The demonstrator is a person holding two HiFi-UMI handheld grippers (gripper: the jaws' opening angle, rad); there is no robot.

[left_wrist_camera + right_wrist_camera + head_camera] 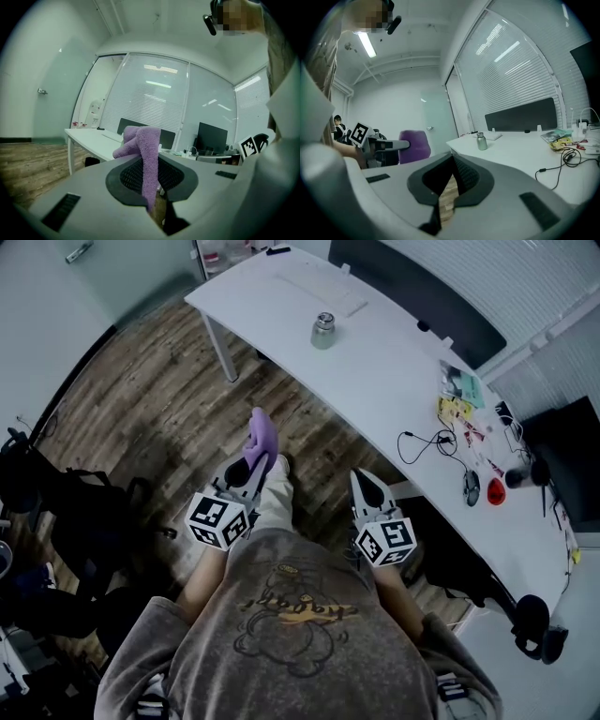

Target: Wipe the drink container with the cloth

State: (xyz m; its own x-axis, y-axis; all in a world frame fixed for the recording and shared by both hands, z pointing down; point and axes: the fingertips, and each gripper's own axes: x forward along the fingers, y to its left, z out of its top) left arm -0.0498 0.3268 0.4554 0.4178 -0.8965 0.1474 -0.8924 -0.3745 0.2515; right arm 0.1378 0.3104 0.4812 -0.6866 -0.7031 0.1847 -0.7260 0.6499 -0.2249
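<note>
Since the drink container (323, 331) is way out on the white table (394, 381) and the person stands back on the wood floor (159, 409), nothing's in reach yet. It's a small metal bottle with a lid, standing upright, so its long axis is vertical, with bare tabletop all around it.

The left gripper (255, 463) has its jaws clamped on the purple cloth (145, 154). In the left gripper view the cloth runs up between the pads and flops over the top, and it blocks the middle of that view, so I can't pick out the bottle from there. The right gripper (449, 183) has its jaws fully together with nothing in them, just floor showing through the slit.

What matters here is that, from the head view, the bottle sits straight ahead, up-frame, and sideways it falls between the two grippers. Both are well apart from it and I honestly can't call one nearer. The right gripper view has it just right of that gripper's centre line, so that one's lined up pretty well.

My guess is that both hands need to go forward over the table edge, the right one opening to steady the bottle around its side and the left bringing the cloth against it.
</note>
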